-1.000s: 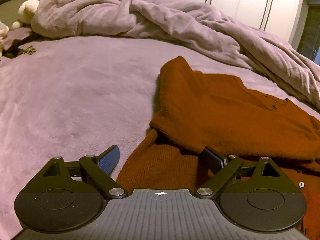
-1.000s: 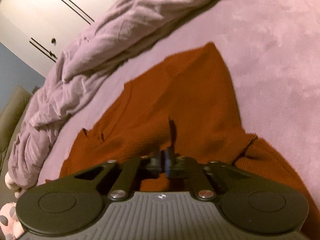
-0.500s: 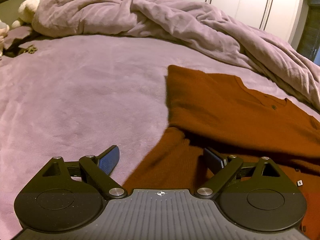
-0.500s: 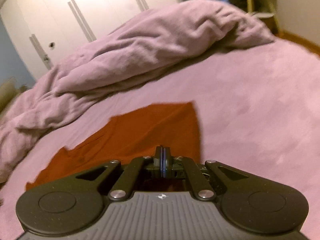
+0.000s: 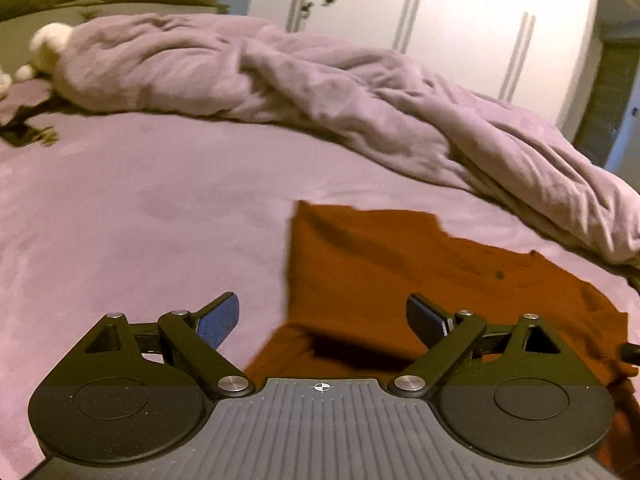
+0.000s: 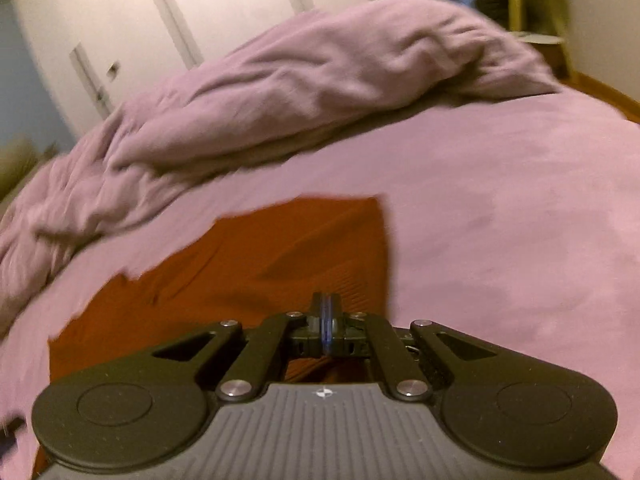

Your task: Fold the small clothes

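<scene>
A rust-orange knit cardigan (image 5: 400, 264) lies flat on the purple bed cover, with one fold laid over its body and a small button near the neckline. It also shows in the right wrist view (image 6: 280, 248). My left gripper (image 5: 322, 314) is open and empty, raised above the cardigan's near left edge. My right gripper (image 6: 326, 312) is shut with its pads pressed together, hovering over the cardigan's near right part. No fabric shows between its pads.
A crumpled lilac duvet (image 5: 320, 92) lies along the far side of the bed cover (image 5: 140, 208). A white plush toy (image 5: 48, 40) sits at the far left. White wardrobe doors (image 5: 440, 12) stand behind. A small yellow side table (image 6: 532, 8) stands at the far right.
The raised fold of the cardigan has been laid down flat. My right gripper let go of the fabric and lifted away shut. My left gripper rose and pulled back, still open.
</scene>
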